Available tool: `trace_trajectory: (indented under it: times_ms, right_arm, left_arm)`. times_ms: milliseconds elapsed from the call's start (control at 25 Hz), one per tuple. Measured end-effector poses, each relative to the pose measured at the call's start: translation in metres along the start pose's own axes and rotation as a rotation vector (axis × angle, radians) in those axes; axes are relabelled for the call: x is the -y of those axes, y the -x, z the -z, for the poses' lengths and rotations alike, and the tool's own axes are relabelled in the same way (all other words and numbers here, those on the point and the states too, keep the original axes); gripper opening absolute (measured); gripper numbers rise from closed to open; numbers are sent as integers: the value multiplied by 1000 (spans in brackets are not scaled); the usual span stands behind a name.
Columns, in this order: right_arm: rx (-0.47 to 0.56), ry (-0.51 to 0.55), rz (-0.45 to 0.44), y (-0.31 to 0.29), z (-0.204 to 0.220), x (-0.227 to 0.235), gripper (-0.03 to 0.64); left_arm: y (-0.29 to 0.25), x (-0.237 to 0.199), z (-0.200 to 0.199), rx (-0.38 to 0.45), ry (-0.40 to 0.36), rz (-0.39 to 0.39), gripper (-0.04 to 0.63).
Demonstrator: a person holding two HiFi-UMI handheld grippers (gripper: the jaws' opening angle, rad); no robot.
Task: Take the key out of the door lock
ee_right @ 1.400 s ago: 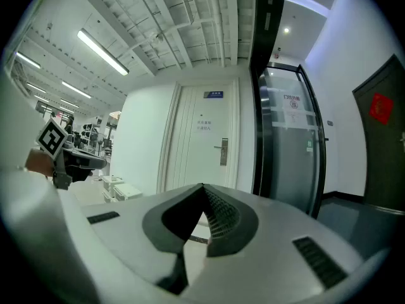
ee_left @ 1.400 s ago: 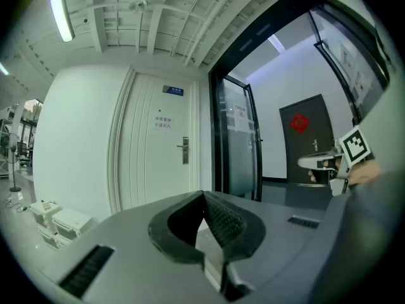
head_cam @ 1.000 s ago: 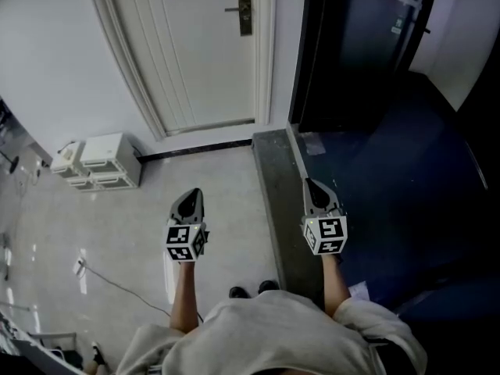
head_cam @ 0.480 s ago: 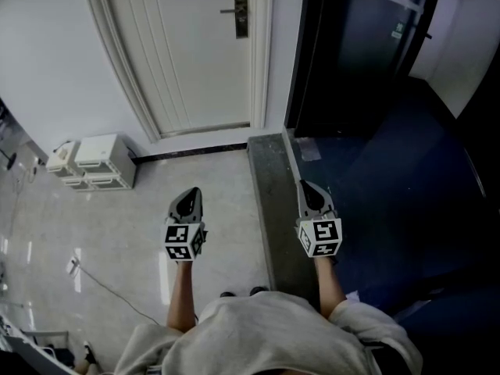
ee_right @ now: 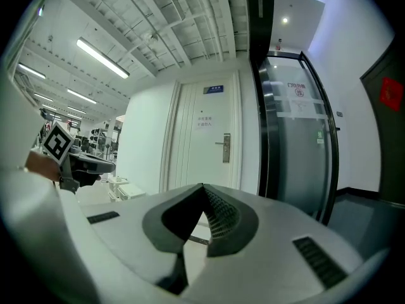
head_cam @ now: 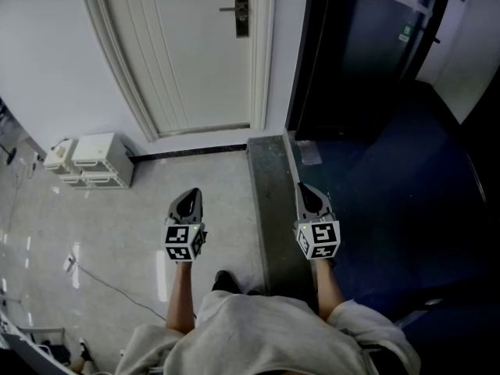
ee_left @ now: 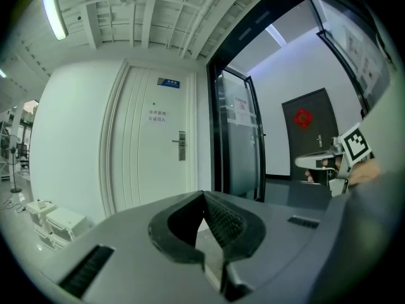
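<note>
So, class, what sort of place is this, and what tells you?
Probably an office or lab corridor: a white door with a lever lock and sign plate, a dark-framed glass door beside it, strip lights overhead.

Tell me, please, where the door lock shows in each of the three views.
Head view: door lock near the top edge, centre.
Left gripper view: door lock just left of centre.
Right gripper view: door lock just right of centre.
Shared landmark: the black door frame right of it.

blue plate [ee_left: 169,82] over white door [ee_left: 152,170], paper notice [ee_left: 157,115] on it, print too small to read
</note>
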State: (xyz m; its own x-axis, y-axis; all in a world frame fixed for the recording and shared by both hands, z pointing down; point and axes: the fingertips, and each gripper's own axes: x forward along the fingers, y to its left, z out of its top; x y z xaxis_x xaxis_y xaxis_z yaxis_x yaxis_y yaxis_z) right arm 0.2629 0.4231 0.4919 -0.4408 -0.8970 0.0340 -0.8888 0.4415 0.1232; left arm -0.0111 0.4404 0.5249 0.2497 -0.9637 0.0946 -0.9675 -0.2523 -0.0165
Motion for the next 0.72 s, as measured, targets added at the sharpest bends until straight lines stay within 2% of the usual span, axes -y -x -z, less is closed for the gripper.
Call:
trace_trajectory:
  times_ms: [360,720]
  right_arm:
    - [-35,1,-10,-64,16,16,23]
    - [-44,7,19,-201,5,43,23]
  left_arm:
    - [-65,-21,11,-28,10,22,17]
    - [-194,-92,-7,-14,26,52,17]
